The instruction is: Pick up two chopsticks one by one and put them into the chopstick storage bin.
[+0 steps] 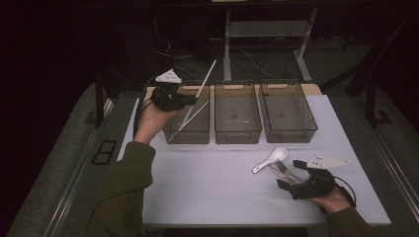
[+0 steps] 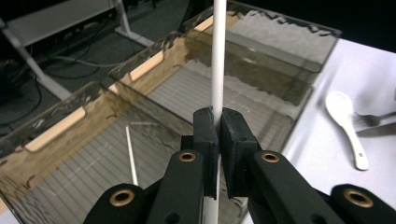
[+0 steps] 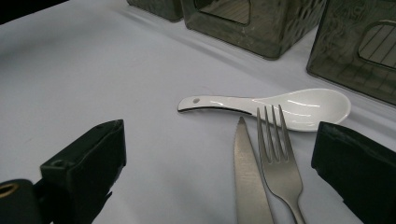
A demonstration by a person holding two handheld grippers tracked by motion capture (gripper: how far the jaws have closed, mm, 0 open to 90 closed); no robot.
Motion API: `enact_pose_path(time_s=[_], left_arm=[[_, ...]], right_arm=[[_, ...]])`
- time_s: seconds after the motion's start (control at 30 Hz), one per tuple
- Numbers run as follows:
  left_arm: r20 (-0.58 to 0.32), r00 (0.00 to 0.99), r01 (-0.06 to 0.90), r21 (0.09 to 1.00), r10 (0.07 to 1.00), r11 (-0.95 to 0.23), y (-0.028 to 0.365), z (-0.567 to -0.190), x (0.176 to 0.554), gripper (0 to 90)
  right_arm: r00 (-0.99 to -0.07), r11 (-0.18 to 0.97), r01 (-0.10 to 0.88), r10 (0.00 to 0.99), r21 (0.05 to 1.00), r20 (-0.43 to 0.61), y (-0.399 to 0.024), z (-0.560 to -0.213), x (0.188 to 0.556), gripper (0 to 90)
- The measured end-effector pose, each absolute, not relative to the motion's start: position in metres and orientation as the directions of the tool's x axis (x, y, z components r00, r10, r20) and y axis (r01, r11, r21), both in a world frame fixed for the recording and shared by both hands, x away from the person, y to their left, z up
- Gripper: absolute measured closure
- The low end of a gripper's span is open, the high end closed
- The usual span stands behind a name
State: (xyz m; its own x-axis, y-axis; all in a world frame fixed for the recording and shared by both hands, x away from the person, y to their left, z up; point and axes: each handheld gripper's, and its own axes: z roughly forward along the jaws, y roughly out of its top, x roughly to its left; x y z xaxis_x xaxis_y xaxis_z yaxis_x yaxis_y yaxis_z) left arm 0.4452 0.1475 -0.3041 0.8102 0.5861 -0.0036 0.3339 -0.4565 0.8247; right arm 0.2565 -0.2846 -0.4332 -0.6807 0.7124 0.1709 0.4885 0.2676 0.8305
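A pale surface (image 1: 217, 173) stands in a dim room, with three smoky clear bins in a row along its far side. The white chopstick (image 2: 217, 70) is clamped between the jaws of the left gripper (image 1: 190, 100), which are closed tight on it; it slants up and away over the left bin (image 1: 170, 132) (its upper end rises past the bin's far rim). A second chopstick (image 1: 190, 118) lies slanted inside that same bin. The left hand (image 1: 148, 121) is raised above the bin's near left corner, forearm in a green sleeve reaching forward from the bottom edge, the gripper pointing toward the right across the bin.

The middle bin (image 1: 237, 133) and the right bin (image 1: 289, 134) stand just beside it. Near the right front, a white spoon (image 3: 280, 105), a fork (image 3: 275, 158) and a knife (image 3: 250, 182) lie close together. The right gripper (image 1: 291, 174) rests low by them, its jaws wide apart with nothing held, the fork and knife handles between them, the right hand (image 1: 333, 200) behind it.
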Motion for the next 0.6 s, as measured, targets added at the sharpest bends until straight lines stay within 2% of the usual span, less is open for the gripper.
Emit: enact_pose_path(time_s=[0.17,0.6], left_arm=[[-0.004,0.79,0.379,0.789,0.614,-0.483,0.156,-0.321,0.46,84.5],[-0.073,0.731,0.51,0.719,0.678,-0.472,0.171,-0.361,0.477,84.5]], right_arm=[[-0.678,0.261,0.489,0.714,0.832,0.175,-0.286,-0.433,0.256,3.1],[-0.678,0.262,0.49,0.715,0.832,0.174,-0.287,-0.432,0.255,3.1]])
